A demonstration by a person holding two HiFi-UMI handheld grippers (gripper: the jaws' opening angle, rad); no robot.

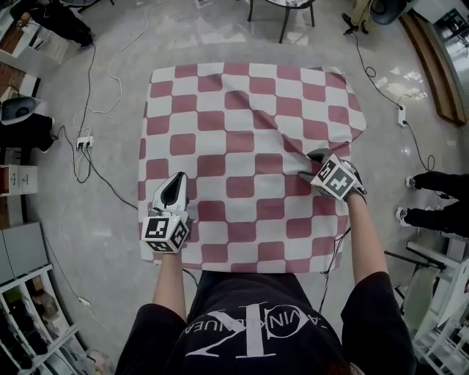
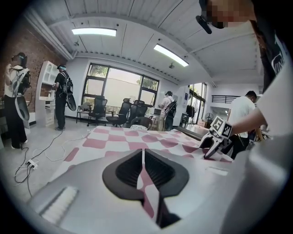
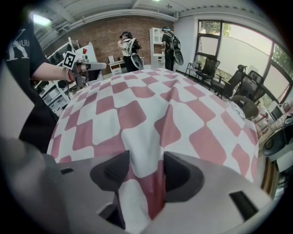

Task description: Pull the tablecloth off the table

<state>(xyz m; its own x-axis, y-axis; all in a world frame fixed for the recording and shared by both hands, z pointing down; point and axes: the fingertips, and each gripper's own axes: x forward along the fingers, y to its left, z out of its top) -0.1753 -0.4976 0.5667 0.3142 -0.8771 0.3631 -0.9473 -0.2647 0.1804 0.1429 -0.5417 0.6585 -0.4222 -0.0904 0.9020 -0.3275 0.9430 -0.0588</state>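
A red-and-white checked tablecloth [image 1: 242, 139] covers the whole table top. My left gripper [image 1: 174, 180] is over the near left part, shut on a thin pinched fold of the tablecloth [image 2: 143, 180]. My right gripper [image 1: 311, 165] is at the near right, with a thick bunch of the tablecloth [image 3: 144, 183] filling the gap and touching both pads. From that grip a raised crease [image 1: 271, 124] runs toward the far left. The left gripper view shows the right gripper [image 2: 214, 142] across the table, and the right gripper view shows the left gripper [image 3: 97, 66].
Cables and a power strip [image 1: 84, 140] lie on the floor at left. Shelves [image 1: 29, 307] stand at the near left. Dark stool legs [image 1: 283, 18] stand beyond the far edge. A person's feet [image 1: 429, 192] are on the floor at right. Other people stand near the back shelves [image 3: 128, 48].
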